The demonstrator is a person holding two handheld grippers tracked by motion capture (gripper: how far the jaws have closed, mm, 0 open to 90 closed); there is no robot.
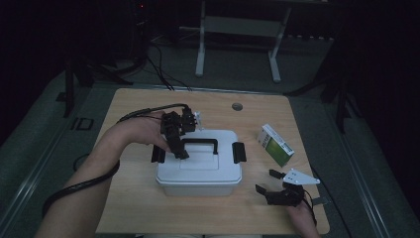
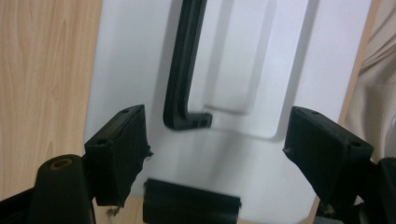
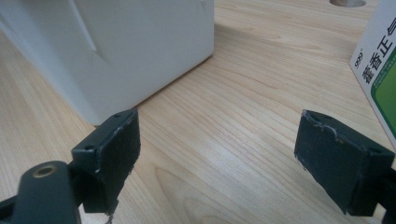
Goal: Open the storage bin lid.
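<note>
A white plastic box (image 1: 198,171) with a lid and a black carry handle (image 1: 200,143) stands in the middle of the wooden table (image 1: 148,208). My left gripper (image 1: 179,152) hangs over the lid's left part, by the handle's left end. In the left gripper view its jaws (image 2: 215,144) stand open above the lid (image 2: 243,46), with the handle's end (image 2: 184,70) between and beyond them and a black latch (image 2: 191,207) just below. My right gripper (image 1: 266,181) rests low at the box's front right, open, with bare table between its jaws (image 3: 217,149).
A green and white carton (image 1: 275,144) lies right of the box and at the right edge of the right gripper view (image 3: 380,60). Black latches (image 1: 239,151) sit on both short sides of the box. A round hole (image 1: 237,106) is in the table's far part.
</note>
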